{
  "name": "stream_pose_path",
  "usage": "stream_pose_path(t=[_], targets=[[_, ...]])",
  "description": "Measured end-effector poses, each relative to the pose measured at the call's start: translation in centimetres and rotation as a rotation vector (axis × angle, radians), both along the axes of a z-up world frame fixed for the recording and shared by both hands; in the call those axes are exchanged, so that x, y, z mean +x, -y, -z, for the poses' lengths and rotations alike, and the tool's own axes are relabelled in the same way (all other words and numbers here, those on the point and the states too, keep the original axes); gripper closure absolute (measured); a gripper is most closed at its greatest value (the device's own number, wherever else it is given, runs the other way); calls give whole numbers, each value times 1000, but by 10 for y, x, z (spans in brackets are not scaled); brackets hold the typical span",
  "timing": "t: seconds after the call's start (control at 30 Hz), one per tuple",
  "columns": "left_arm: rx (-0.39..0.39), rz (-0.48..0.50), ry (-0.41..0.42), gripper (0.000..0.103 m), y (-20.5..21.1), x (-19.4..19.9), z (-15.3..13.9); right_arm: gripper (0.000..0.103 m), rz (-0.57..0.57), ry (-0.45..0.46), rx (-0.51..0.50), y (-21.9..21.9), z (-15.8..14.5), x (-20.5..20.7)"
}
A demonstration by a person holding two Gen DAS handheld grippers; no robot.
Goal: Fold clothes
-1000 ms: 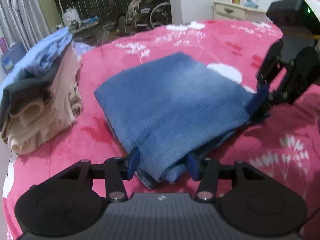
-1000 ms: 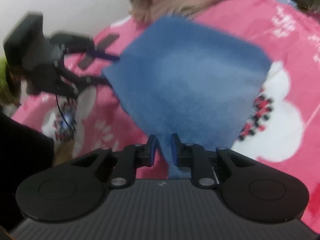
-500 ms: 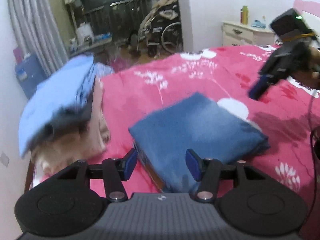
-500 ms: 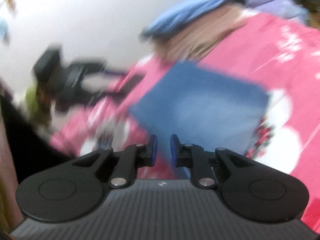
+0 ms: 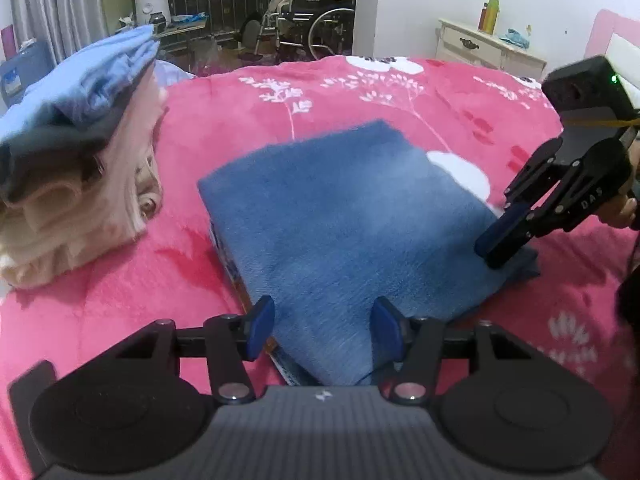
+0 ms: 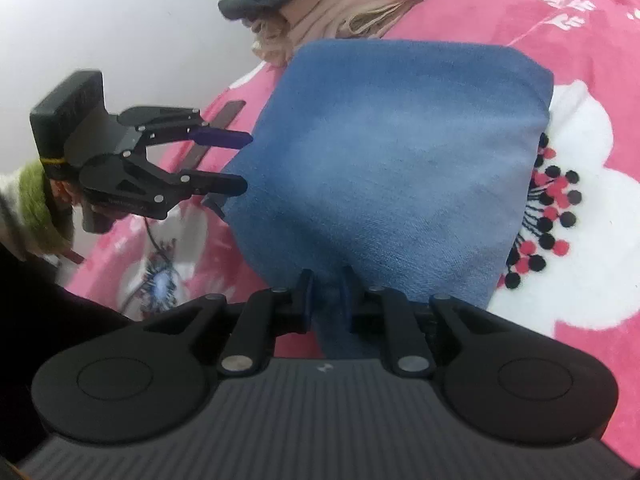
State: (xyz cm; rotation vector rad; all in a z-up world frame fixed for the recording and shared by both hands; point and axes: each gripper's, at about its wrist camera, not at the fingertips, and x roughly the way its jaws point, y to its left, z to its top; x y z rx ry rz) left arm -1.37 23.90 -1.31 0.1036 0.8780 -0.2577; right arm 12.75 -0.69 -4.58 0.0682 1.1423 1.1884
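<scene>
**Desk:** Nearest first?

**Photographer:** Left tongs [image 5: 323, 330], half open, straddling the near corner of the folded blue garment [image 5: 340, 220] without clamping it. Back at that corner after lifting clear of it half a second ago.

**Desk:** And across from them?

**Photographer:** Off to the right of the left tongs, at the garment's other near corner: right tongs [image 6: 326, 296], nearly closed, pinching a fold of the blue cloth. Also back after pulling away empty a moment ago.

**Desk:** Garment itself?

**Photographer:** Lying flat as a neat rectangle on the pink bedspread [image 5: 360, 92], stretching ahead of both tongs. Same fold as a second ago.

**Desk:** Farther out?

**Photographer:** Beyond and left of the left tongs, near the garment but apart from it: a pile of folded clothes [image 5: 80, 160], pale blue on top, beige beneath.

**Desk:** Meaning for the job?

**Photographer:** Probably done folding this piece. Looks like a fresh grip for carrying it over to the pile, with the left tongs yet to close.
</scene>
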Motion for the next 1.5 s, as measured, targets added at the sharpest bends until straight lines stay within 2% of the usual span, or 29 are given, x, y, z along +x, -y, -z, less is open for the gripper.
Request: stream_pose_path(t=[0.07, 0.13, 0.2, 0.27, 0.3, 0.4, 0.47, 0.53, 0.67, 0.73, 0.8, 0.83, 0.9, 0.97, 1.03, 1.1, 1.23, 1.33, 1.37, 1.4, 1.43, 1.5], targets=[[4, -18, 43, 48, -8, 5, -23, 89, 43, -37, 17, 12, -7, 7], [-20, -36, 100, 48, -16, 16, -43, 85, 135, -64, 40, 32, -7, 16], [-66, -26, 159, 47, -16, 39, -57, 68, 239, -93, 57, 54, -5, 26], [-110, 12, 184, 45, -8, 73, -60, 59, 352, -162, 71, 73, 6, 37], [-130, 48, 166, 44, 2, 93, -55, 57, 402, -218, 79, 80, 15, 43], [-163, 145, 58, 43, 34, 153, -28, 54, 455, -385, 126, 89, 43, 50], [-149, 168, -23, 44, 54, 190, -5, 50, 444, -417, 125, 87, 52, 51], [-155, 154, -92, 44, 65, 216, 16, 47, 422, -411, 113, 84, 57, 49], [-205, 117, -204, 50, 72, 243, 48, 47, 388, -432, 132, 86, 64, 50], [-231, 113, -228, 59, 73, 246, 55, 47, 369, -434, 153, 86, 66, 51], [-265, 112, -246, 73, 74, 247, 58, 48, 342, -426, 167, 84, 67, 54], [-276, 110, -255, 76, 75, 247, 58, 48, 330, -426, 177, 84, 67, 54], [-294, 107, -271, 80, 76, 248, 58, 57, 306, -428, 196, 84, 68, 57], [-301, 101, -275, 86, 77, 249, 56, 60, 294, -429, 202, 79, 74, 61], [-285, 85, -235, 93, 78, 243, 53, 65, 286, -406, 204, 77, 74, 61], [-286, 58, -199, 99, 77, 236, 53, 77, 281, -364, 201, 78, 68, 58], [-317, 0, -162, 100, 70, 227, 57, 79, 301, -274, 180, 74, 55, 42], [-363, -37, -161, 97, 62, 226, 56, 79, 314, -292, 170, 74, 60, 43], [-378, -54, -154, 93, 58, 224, 53, 77, 314, -316, 173, 76, 61, 48], [-390, -74, -137, 81, 52, 220, 44, 74, 315, -340, 176, 78, 63, 53], [-394, -96, -112, 76, 45, 214, 35, 73, 316, -363, 178, 80, 64, 59], [-365, -148, -54, 61, 28, 190, 14, 68, 329, -377, 174, 79, 64, 67]])
